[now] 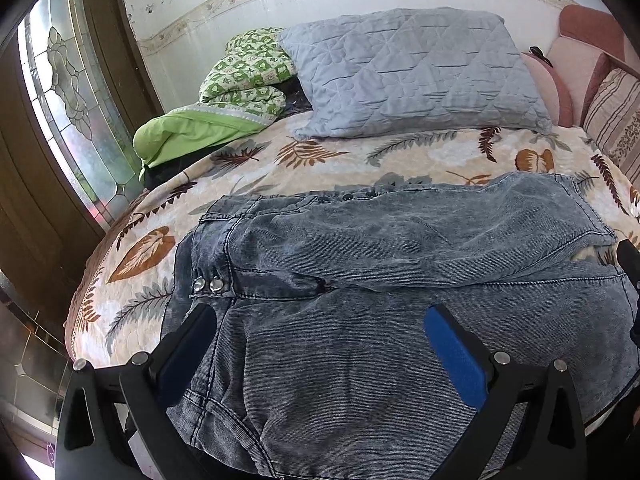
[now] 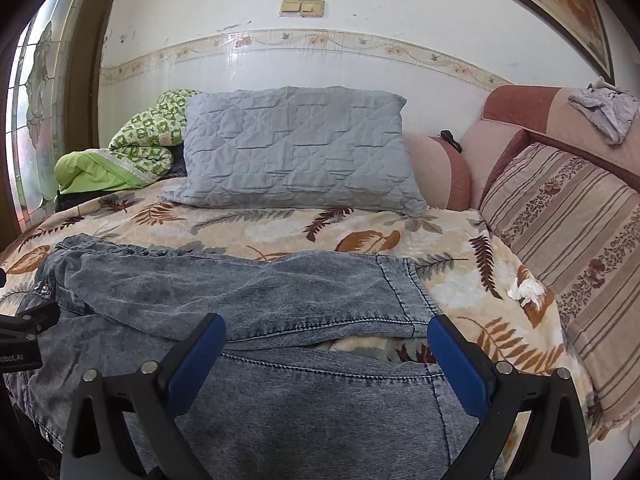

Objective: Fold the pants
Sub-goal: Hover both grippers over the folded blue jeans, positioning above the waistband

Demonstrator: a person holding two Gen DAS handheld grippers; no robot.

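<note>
Grey-blue washed denim pants (image 1: 360, 340) lie folded on the leaf-patterned bedspread (image 1: 320, 152), waist with metal studs (image 1: 206, 284) at the left, leg hems at the right. My left gripper (image 1: 320, 320) is open and empty just above the waist end. In the right wrist view the pants (image 2: 260, 400) lie with two leg hems stacked, the upper hem (image 2: 404, 296) set back from the lower one. My right gripper (image 2: 324, 332) is open and empty above the hem end. The left gripper's body (image 2: 24, 332) shows at that view's left edge.
A grey quilted pillow (image 2: 296, 152) and a green patterned blanket (image 2: 132, 148) lie at the bed's far side by the wall. Striped cushion (image 2: 572, 232) and pink sofa back (image 2: 520, 120) stand at the right. A crumpled white tissue (image 2: 526, 290) lies near the hems. A glass door (image 1: 68, 92) is left.
</note>
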